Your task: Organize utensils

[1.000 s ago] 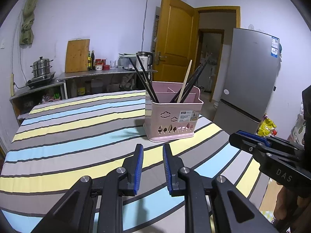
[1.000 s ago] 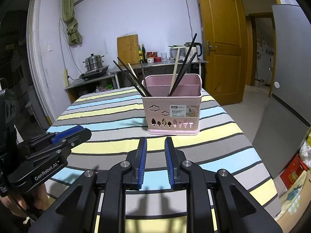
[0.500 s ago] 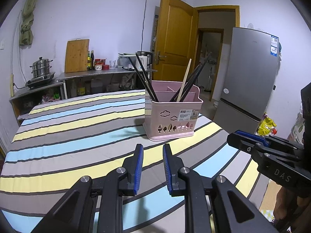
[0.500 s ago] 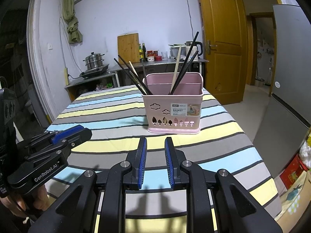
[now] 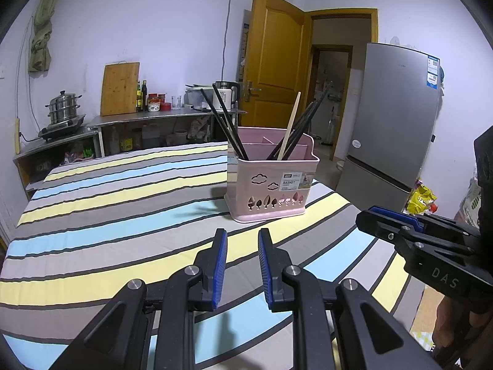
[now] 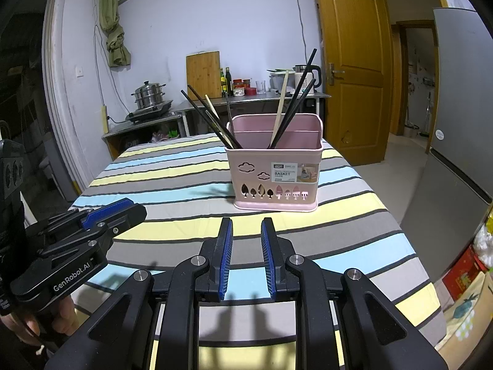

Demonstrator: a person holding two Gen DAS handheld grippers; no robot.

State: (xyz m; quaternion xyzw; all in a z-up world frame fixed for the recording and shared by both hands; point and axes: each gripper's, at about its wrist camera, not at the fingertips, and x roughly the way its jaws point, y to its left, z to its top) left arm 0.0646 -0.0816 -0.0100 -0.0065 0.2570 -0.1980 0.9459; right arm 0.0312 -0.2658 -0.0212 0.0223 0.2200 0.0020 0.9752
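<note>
Pink basket standing upright on the striped table, well ahead of both tools, chopsticks splayed loosely inside. Light, stiff, slick, prone to rolling; best pinched mid-shaft above the basket rim. Left hand-held gripper released, empty. Right hand-held gripper likewise. Table edge close right of the basket; open cloth left.

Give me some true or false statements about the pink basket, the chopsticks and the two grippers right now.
1. The pink basket stands upright on the striped tablecloth. True.
2. The left gripper holds a chopstick. False: it is open and empty.
3. All the chopsticks are black. False: some are pale wood.
4. The right gripper is open, short of the basket. True.
5. Chopsticks lie loose on the cloth. False: they all stand in the basket.
</note>
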